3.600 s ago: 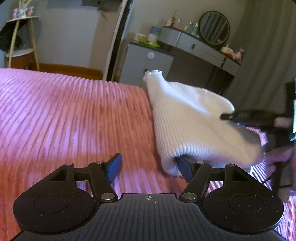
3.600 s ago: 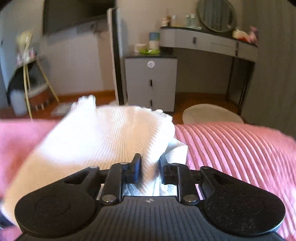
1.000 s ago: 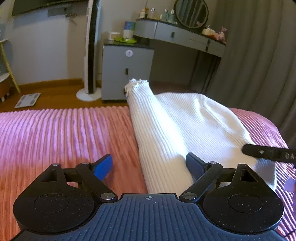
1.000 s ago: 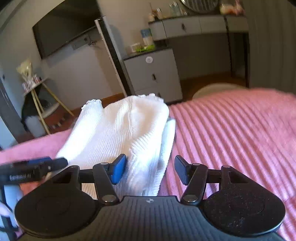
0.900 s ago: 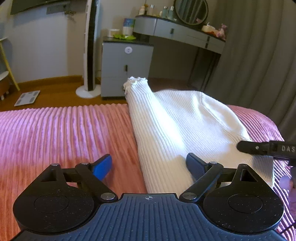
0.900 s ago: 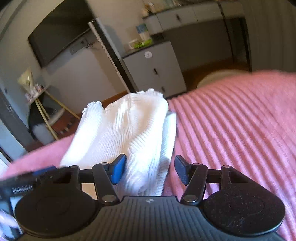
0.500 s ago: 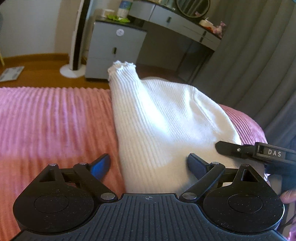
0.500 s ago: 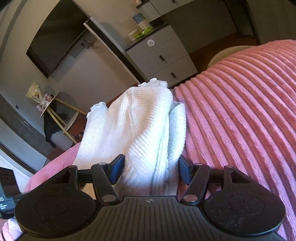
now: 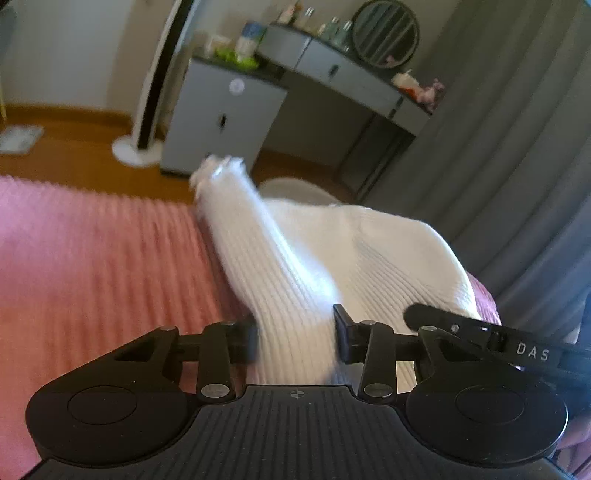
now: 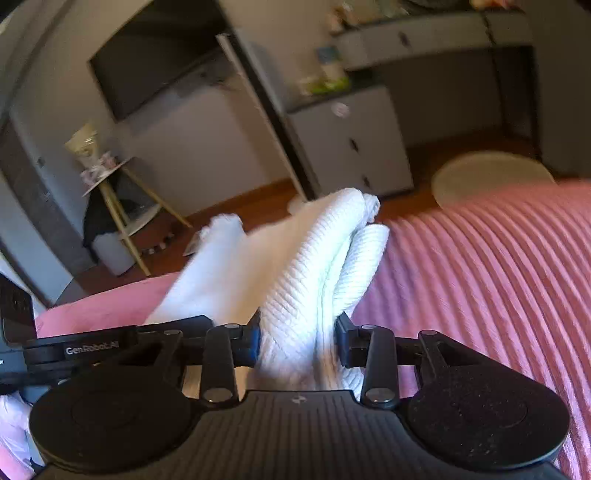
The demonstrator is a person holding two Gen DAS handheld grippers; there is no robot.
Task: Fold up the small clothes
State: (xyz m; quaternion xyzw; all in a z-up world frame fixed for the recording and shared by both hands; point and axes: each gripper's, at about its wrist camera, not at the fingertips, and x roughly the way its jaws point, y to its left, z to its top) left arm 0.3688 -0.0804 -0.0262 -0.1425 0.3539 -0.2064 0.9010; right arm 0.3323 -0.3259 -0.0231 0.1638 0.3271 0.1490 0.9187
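Observation:
A white ribbed knit garment [image 9: 332,251] lies folded on the pink ribbed bedspread [image 9: 92,258]. My left gripper [image 9: 295,338] is shut on its near left edge, the fabric bunched between the jaws. My right gripper [image 10: 297,338] is shut on the garment's near right edge [image 10: 306,288], where several folded layers stack up. The right gripper's side also shows at the right of the left wrist view [image 9: 480,328], and the left gripper's side at the left of the right wrist view [image 10: 92,347]. The garment's near edge is raised off the bed.
The bed's far edge drops to a wooden floor [image 9: 74,155]. Beyond stand a grey drawer cabinet [image 9: 221,122], a dressing table with a round mirror [image 9: 384,33], a tower fan [image 9: 147,110], a round rug [image 10: 491,177], a small side table [image 10: 118,206] and grey curtains [image 9: 517,129].
Both grippers, open around the garment's near edge half a second ago, have closed on it. The near edge has bunched and lifted, and both views have tilted.

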